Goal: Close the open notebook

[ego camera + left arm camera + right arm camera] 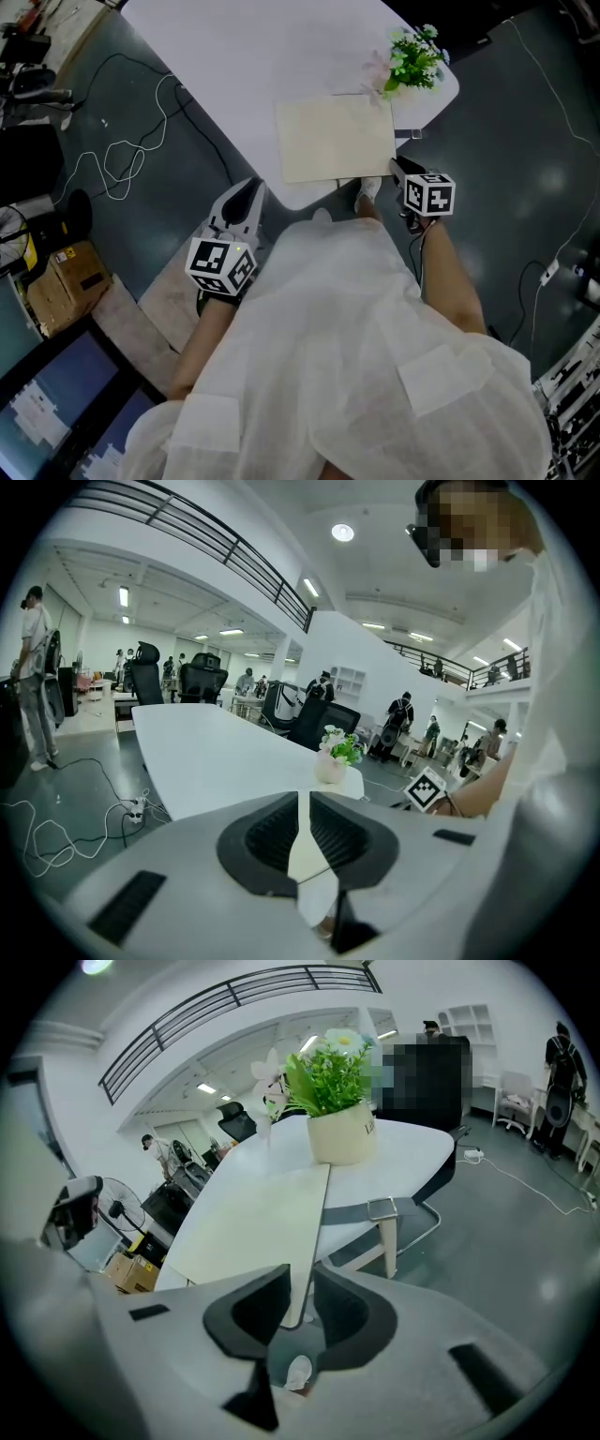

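1. The notebook (337,141) lies flat at the near edge of the white table (216,56). It shows only one cream cover, so I judge it is already closed. My step now is to let it go cleanly.
2. My right gripper (302,1283) has its fingers apart, and the near right corner of the notebook shows in the gap between them. The pads do not press on it. I cannot tell if the corner sits right among the pads or a little beyond them. The gap must be wide enough that neither pad rubs the cover when I draw away.
3. I should pull this gripper straight back off the table's rim, along the notebook's edge. A sideways move could catch the corner, lift the cover or slide the notebook.
4. The flower pot (410,58) stands just beyond the far right corner of the notebook, so I should make no push forward.
5. My left gripper (251,190) hangs near the table's edge, left of the notebook and apart from it. Its fingers leave only a narrow slit with nothing between them. If the cover springs up, I would press it down with this one.
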The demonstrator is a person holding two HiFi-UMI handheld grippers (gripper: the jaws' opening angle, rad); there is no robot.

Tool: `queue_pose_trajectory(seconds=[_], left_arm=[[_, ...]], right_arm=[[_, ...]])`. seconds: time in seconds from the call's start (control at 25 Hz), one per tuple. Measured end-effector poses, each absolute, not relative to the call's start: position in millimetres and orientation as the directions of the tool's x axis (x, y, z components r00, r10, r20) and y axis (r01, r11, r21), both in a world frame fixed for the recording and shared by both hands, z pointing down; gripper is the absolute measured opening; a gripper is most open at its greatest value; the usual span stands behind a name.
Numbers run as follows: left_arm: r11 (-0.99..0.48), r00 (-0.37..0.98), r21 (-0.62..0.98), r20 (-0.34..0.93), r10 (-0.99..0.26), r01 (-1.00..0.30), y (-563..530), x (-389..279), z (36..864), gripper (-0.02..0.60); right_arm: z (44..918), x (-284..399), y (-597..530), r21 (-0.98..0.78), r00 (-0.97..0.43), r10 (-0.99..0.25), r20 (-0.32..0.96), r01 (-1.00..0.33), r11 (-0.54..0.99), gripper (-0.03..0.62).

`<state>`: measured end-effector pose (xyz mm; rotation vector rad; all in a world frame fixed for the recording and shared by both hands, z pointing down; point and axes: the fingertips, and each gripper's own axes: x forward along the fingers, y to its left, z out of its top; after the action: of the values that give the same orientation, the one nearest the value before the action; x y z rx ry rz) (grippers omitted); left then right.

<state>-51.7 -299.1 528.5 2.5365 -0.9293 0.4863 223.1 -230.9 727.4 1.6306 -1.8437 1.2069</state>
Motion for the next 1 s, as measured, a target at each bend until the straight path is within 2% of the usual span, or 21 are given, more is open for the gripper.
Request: queue_pose_trajectory(seconds=[0.28, 1.0], left_arm=[[-0.698, 0.718, 0.243, 0.439, -0.540, -0.674, -304.8, -52.0, 526.4, 0.034], [-0.703, 0.723, 0.221, 0.386, -0.573, -0.676, -289.5, -73.9, 504.8, 0.034]], right_arm=[[728.8, 221.5, -231.3, -0.376, -0.268, -0.587, 0.764, -0.924, -0.067, 0.074], [686.0, 218.4, -227.5, -0.340, -0.209, -0.670, 0.713, -0.938, -0.070, 0.067]])
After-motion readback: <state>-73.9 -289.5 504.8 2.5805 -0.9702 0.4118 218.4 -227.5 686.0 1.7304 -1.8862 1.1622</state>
